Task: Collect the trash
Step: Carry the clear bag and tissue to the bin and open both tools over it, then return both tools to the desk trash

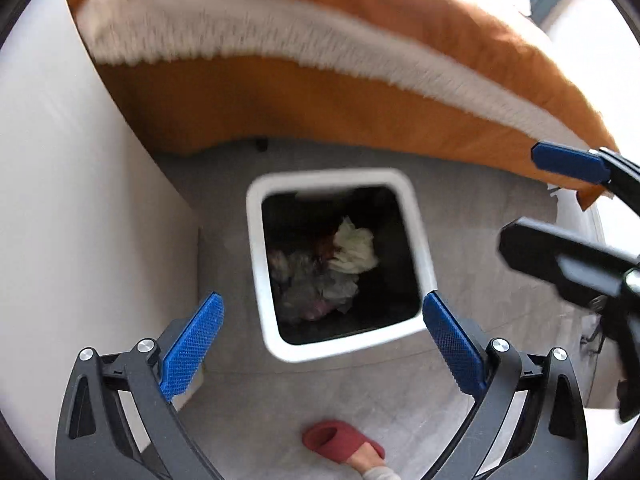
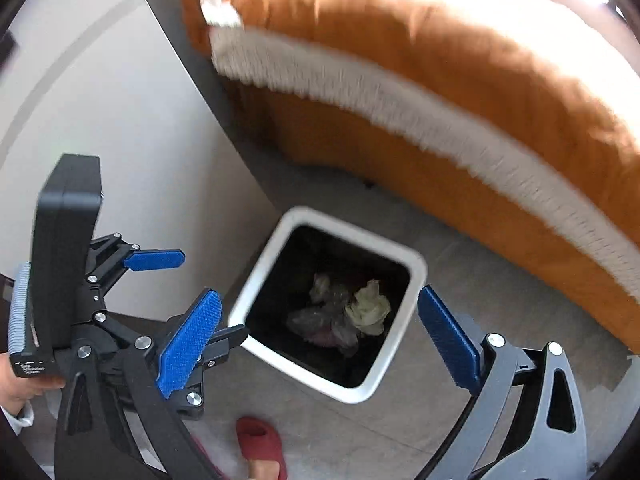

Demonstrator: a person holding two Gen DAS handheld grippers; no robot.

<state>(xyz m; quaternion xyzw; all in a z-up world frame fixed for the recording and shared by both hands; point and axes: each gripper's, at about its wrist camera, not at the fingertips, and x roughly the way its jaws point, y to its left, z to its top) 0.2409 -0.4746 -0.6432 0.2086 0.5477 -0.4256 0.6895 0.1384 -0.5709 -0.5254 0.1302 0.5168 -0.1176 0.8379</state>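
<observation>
A white-rimmed square bin with a black liner stands on the grey floor. Inside it lie a crumpled pale tissue and clear plastic wrapping. My left gripper hangs open above the bin's near edge, with nothing between its blue pads. In the right wrist view the same bin holds the tissue and plastic. My right gripper is open over it and holds nothing. A blue pad of the left gripper shows at the left there.
An orange bed or sofa with a white fringed throw runs behind the bin. A white panel stands on the left. A foot in a red slipper is near the bin's front. A hand grips the left tool.
</observation>
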